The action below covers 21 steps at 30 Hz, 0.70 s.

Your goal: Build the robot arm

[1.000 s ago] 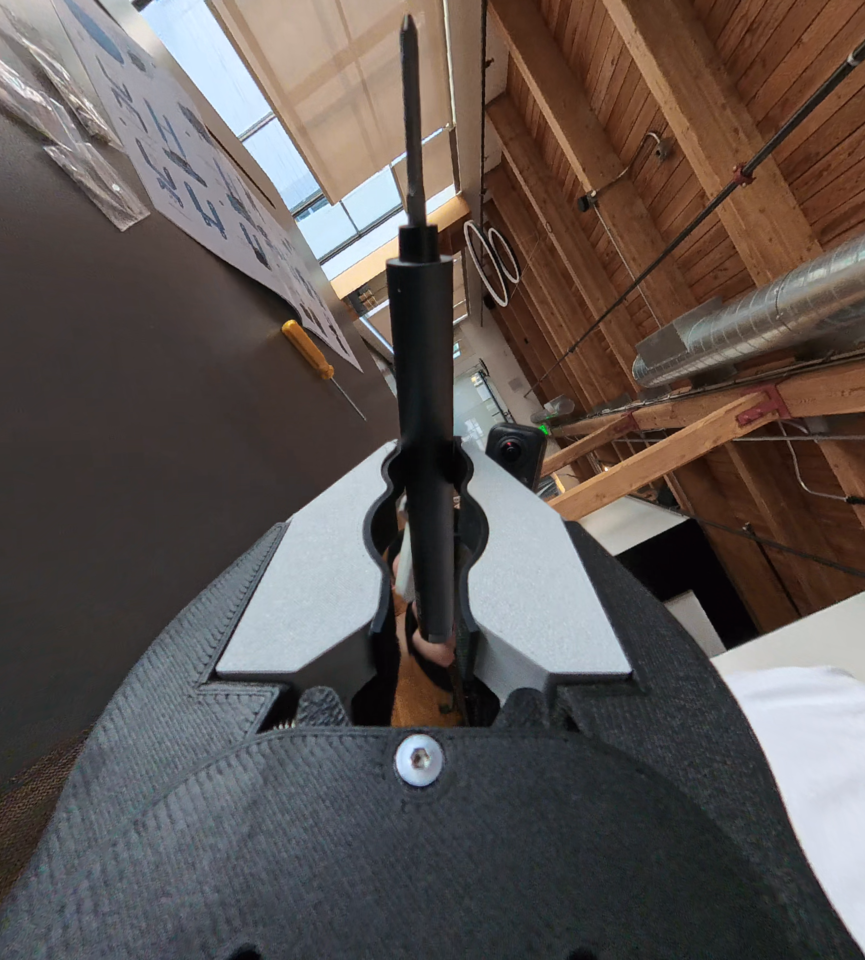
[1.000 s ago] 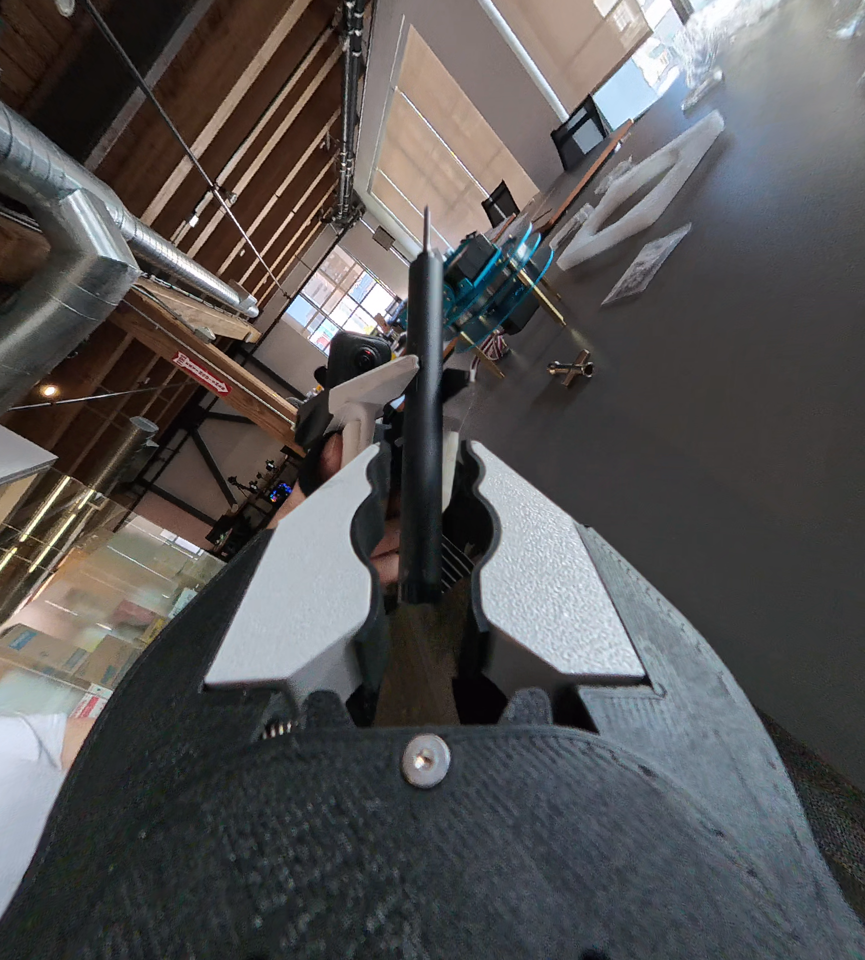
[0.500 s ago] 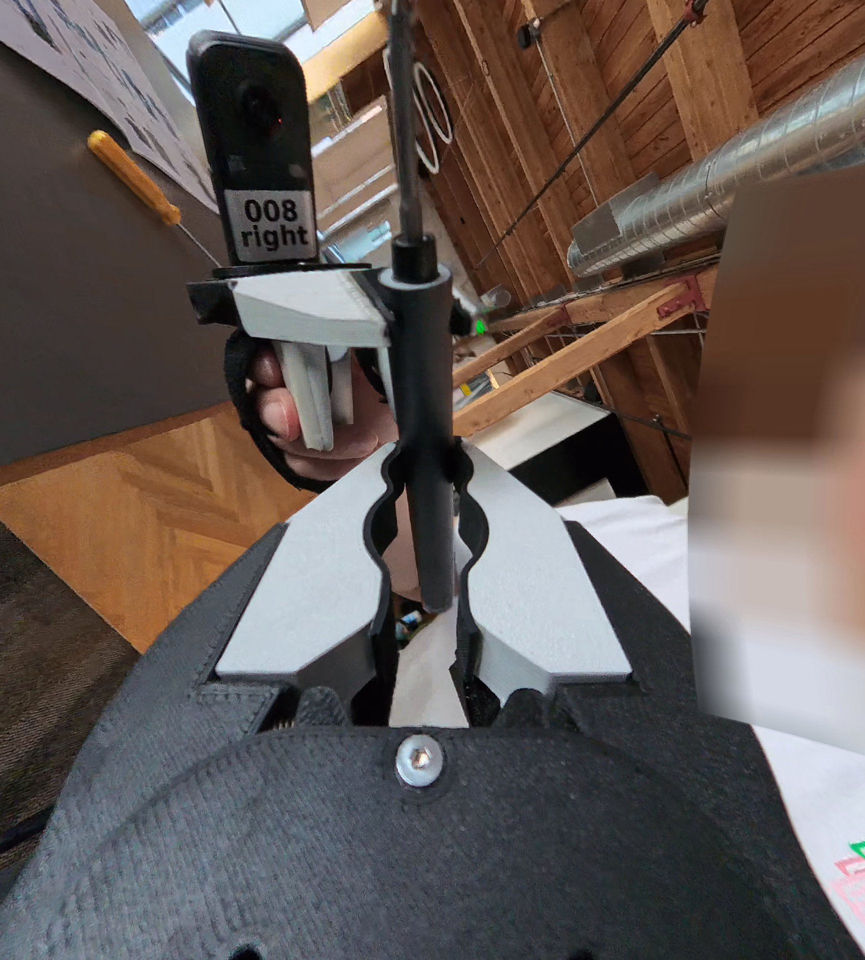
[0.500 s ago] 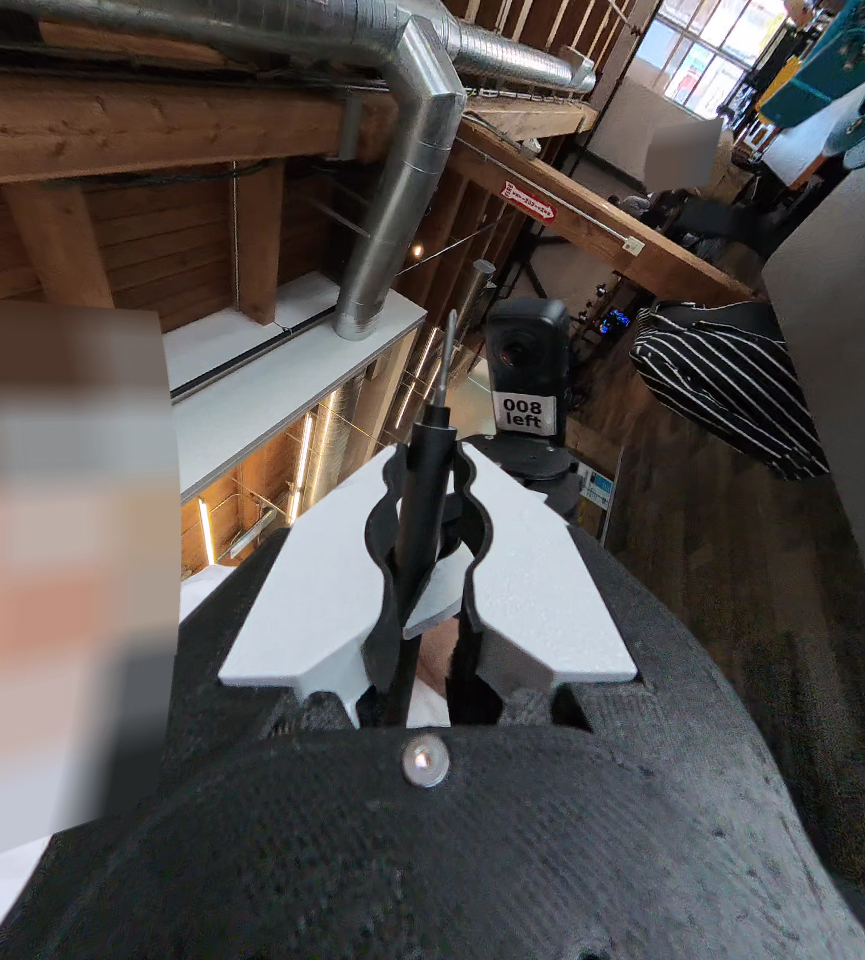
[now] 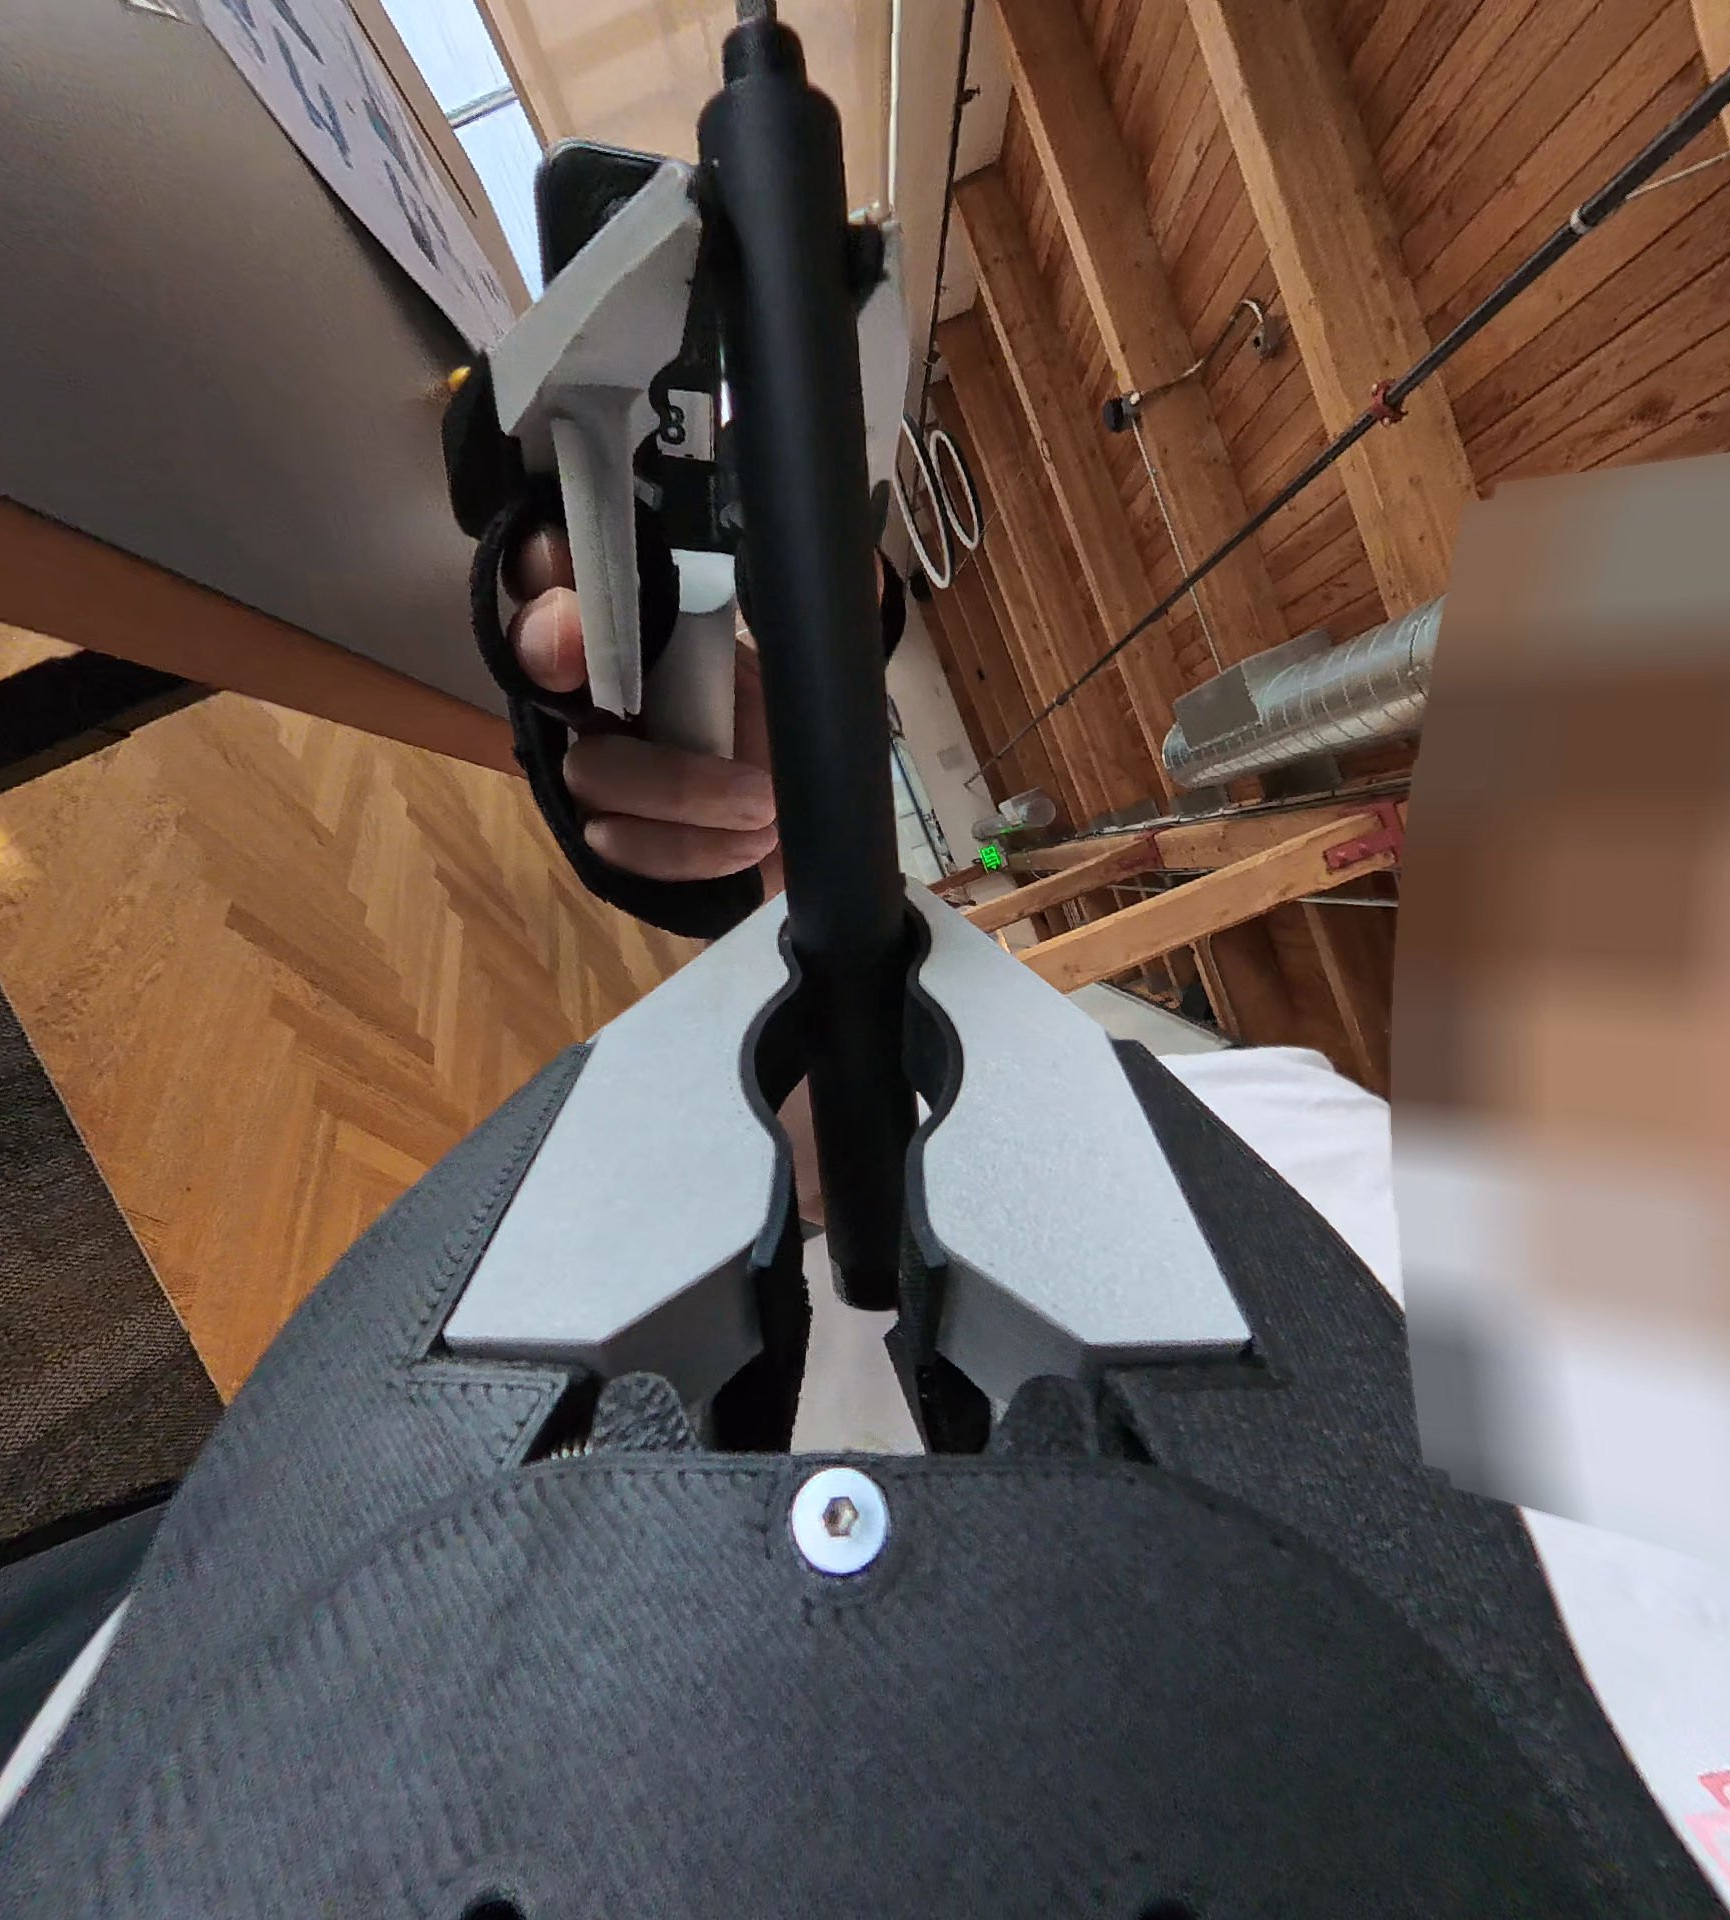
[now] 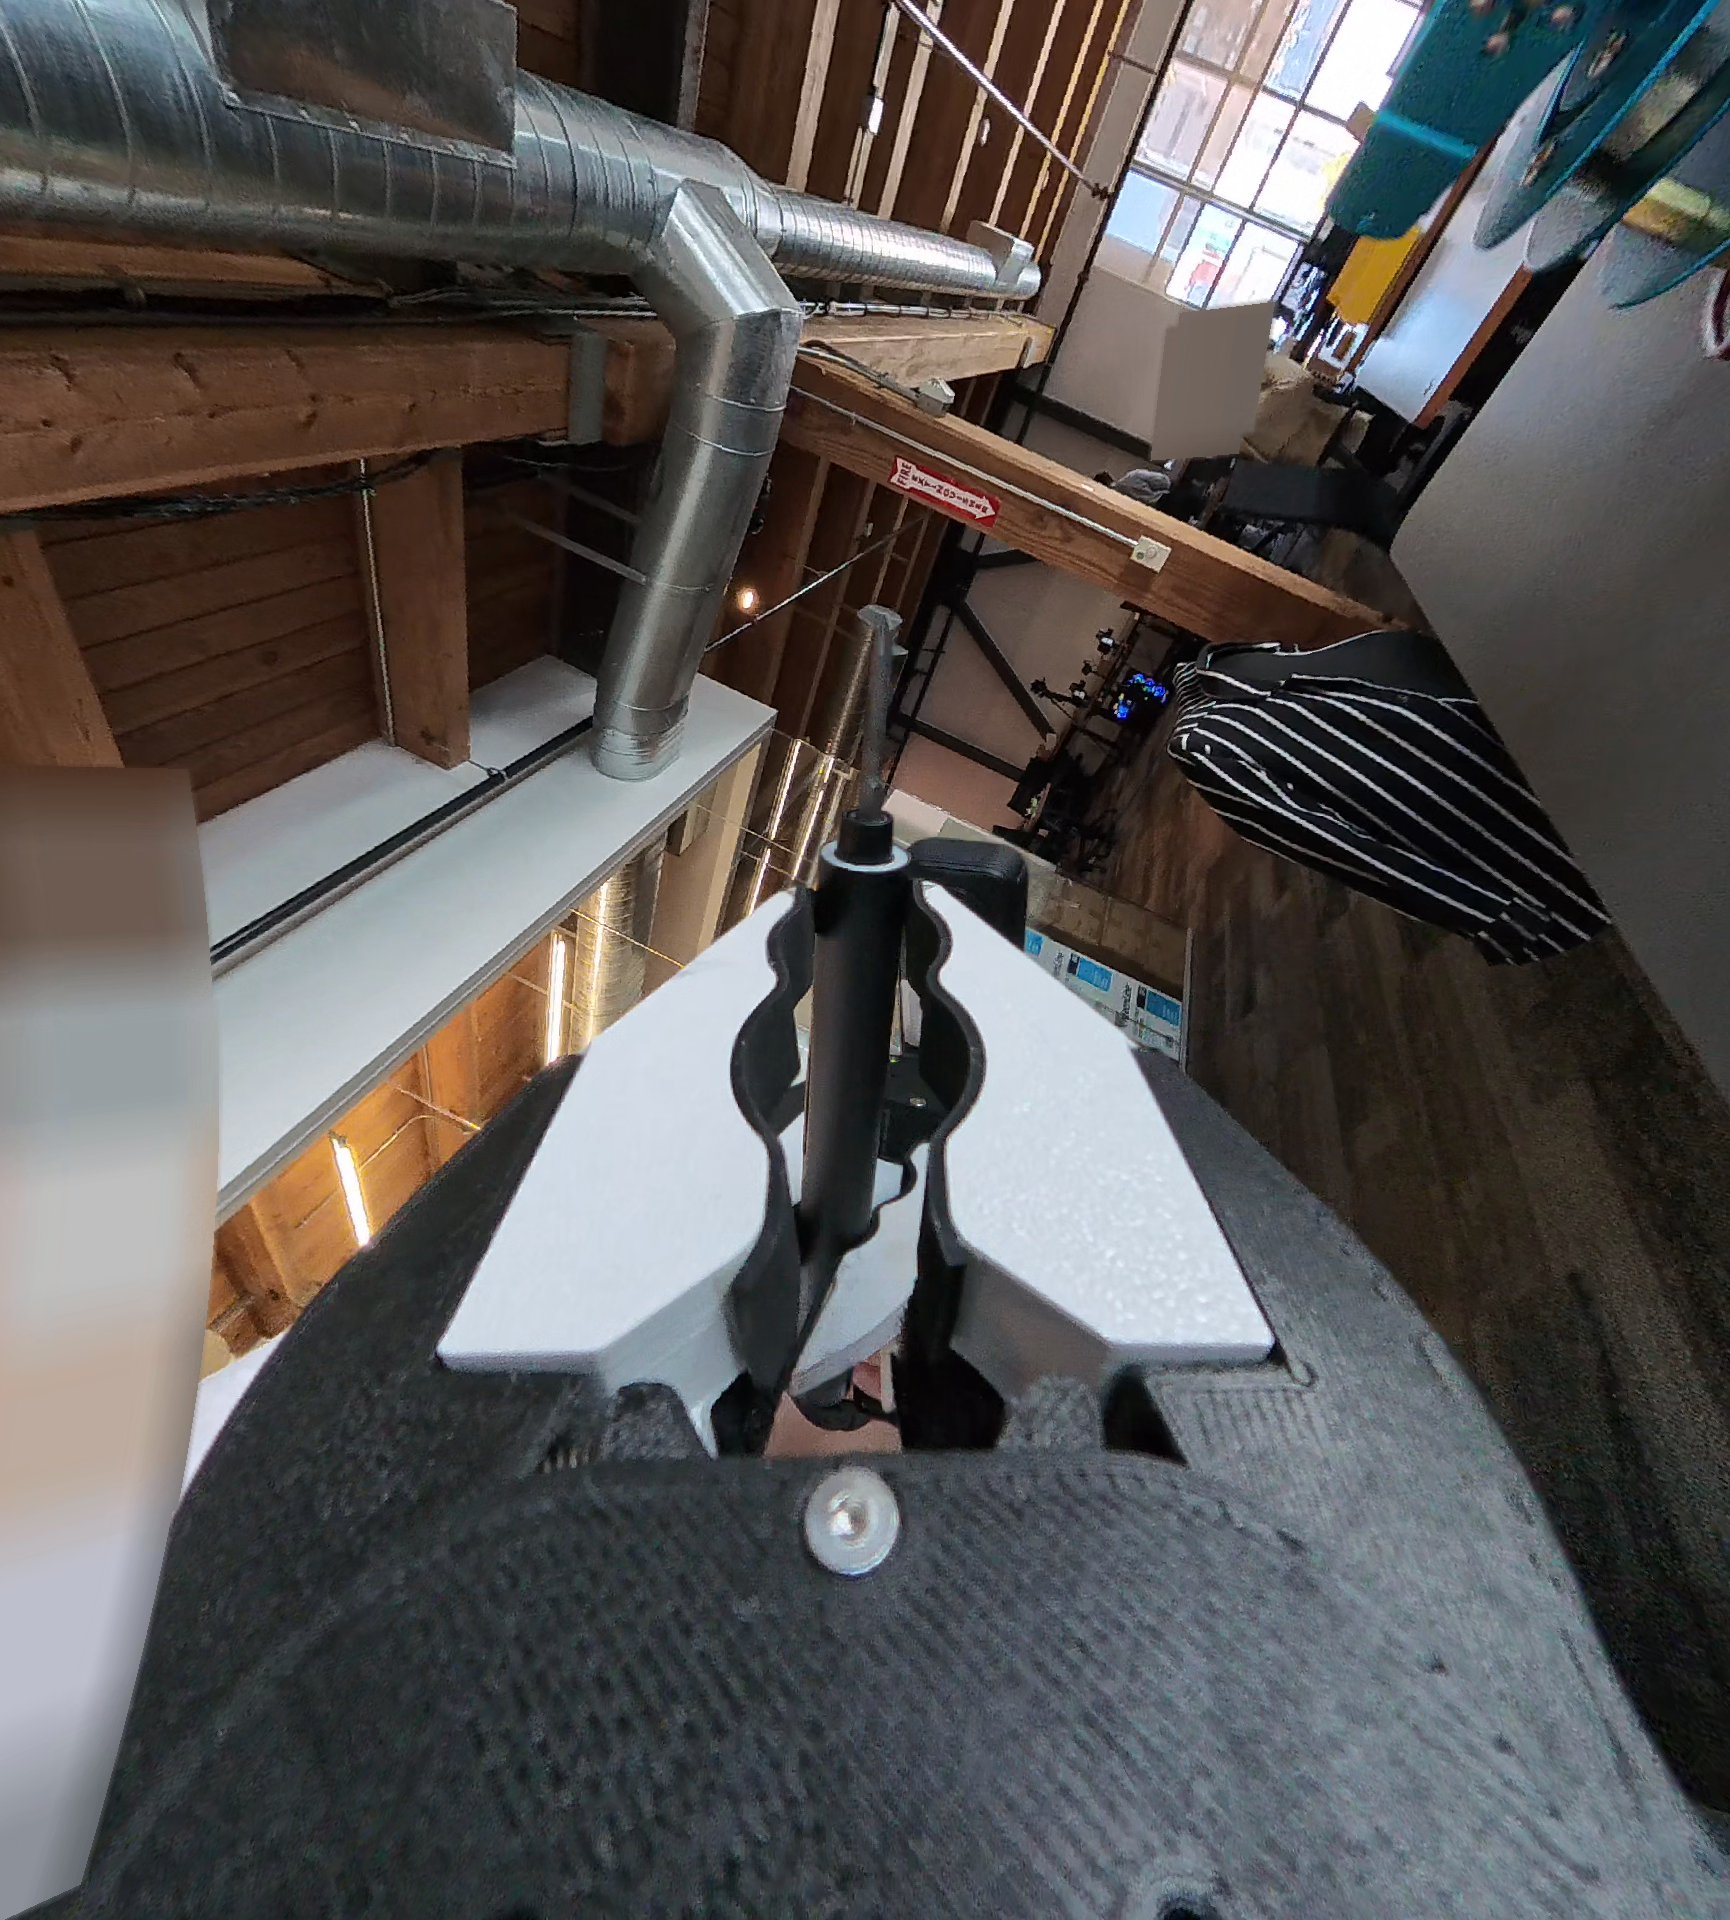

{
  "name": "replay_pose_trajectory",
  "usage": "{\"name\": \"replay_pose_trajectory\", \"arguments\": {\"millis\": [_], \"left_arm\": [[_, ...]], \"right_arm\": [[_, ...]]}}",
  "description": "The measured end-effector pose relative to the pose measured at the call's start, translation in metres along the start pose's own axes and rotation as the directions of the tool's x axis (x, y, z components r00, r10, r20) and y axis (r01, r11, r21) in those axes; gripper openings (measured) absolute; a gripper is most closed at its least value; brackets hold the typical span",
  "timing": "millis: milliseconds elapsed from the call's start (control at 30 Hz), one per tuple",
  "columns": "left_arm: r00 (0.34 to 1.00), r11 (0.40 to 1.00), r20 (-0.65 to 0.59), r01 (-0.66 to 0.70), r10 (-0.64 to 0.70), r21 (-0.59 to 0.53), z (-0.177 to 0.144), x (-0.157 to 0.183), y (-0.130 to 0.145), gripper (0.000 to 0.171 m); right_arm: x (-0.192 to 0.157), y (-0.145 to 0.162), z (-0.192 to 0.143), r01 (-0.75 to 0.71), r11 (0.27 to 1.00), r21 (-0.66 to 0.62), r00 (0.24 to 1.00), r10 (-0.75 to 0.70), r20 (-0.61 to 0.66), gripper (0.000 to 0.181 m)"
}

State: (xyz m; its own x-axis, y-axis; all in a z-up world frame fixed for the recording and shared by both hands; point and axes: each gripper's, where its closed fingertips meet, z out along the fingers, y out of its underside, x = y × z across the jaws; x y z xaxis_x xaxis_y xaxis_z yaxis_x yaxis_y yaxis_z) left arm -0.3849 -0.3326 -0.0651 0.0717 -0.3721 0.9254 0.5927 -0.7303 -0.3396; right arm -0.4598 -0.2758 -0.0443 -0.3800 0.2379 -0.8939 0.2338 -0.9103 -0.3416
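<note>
Both your left gripper (image 5: 845, 1029) and right gripper (image 6: 861, 1023) pinch one slim black metal-tipped screwdriver (image 5: 807, 582); pulling apart could slip it.

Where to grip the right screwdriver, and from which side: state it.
Probably the black handle, not the thin bit: it is round, straight and fits the finger notches. Come from its butt end, fingers either side, as the right gripper holds it now.

Daylight from windows (image 6: 1219, 223) ahead-right of the right tongs (image 6: 856, 940) blows out white there (its pale fingers glare too). Both wide-angle views bend at the edges; near housings look soft.
</note>
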Motion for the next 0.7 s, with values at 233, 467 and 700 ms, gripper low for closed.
{"name": "replay_pose_trajectory", "arguments": {"millis": [233, 467, 700], "left_arm": [[0.998, 0.998, 0.000, 0.057, -0.057, 0.030, -0.026, -0.007, -0.014, 0.009], [1.000, 1.000, 0.005, 0.021, -0.021, -0.015, -0.047, -0.021, -0.037, 0.023], [1.000, 0.998, -0.025, -0.002, 0.000, -0.065, -0.076, -0.035, -0.070, 0.012]], "right_arm": [[0.022, 0.011, 0.028, -0.075, 0.996, -0.049, 0.997, 0.075, 0.004, 0.016], [0.046, -0.002, 0.049, -0.081, 0.997, -0.017, 0.997, 0.081, -0.013, 0.015], [0.068, -0.023, 0.065, -0.035, 0.999, 0.011, 0.997, 0.035, -0.066, 0.015]]}}
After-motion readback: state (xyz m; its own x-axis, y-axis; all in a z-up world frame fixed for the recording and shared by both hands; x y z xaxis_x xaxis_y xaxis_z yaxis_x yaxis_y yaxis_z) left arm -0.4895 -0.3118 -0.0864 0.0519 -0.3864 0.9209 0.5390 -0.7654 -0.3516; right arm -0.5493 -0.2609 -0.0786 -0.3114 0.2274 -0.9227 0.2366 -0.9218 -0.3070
